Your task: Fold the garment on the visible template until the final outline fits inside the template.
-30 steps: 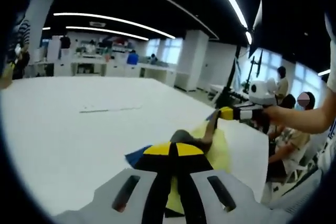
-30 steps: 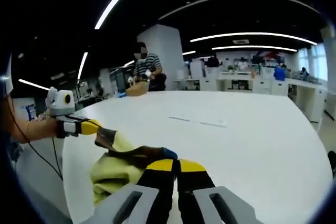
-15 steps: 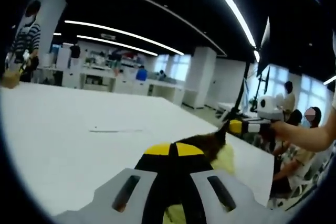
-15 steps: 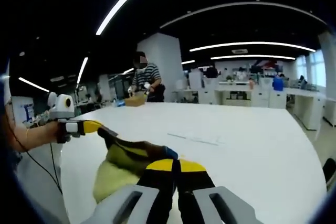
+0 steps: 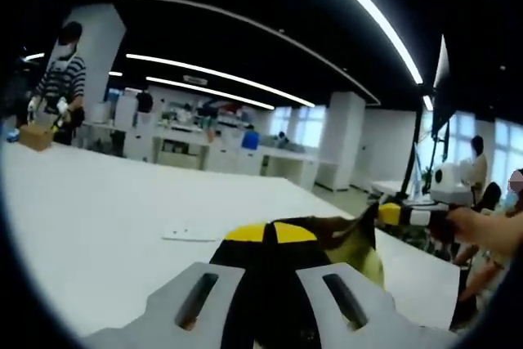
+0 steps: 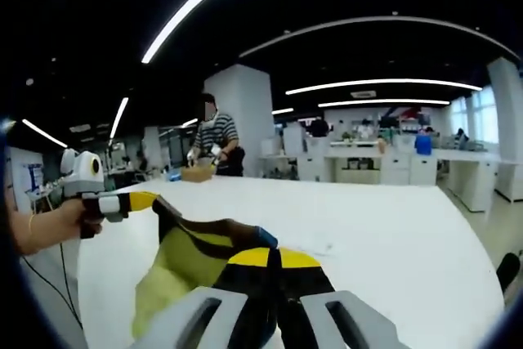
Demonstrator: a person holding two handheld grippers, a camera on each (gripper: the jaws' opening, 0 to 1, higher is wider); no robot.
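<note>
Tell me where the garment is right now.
The garment hangs stretched between the right gripper and left gripper, above the white table.

Garment (image 6: 184, 263) soft matt cloth (yellow, dark trim); table (image 6: 392, 226) smooth matt white.

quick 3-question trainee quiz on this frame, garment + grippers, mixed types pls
1. True or false: the garment lies flat on the table.
2. What holds the garment? A) left gripper alone B) right gripper alone C) both
3. Fill in: the garment is mostly ____ with dark trim.

Key: 1 false, it hangs stretched between the grippers. 2 C. 3 yellow.
</note>
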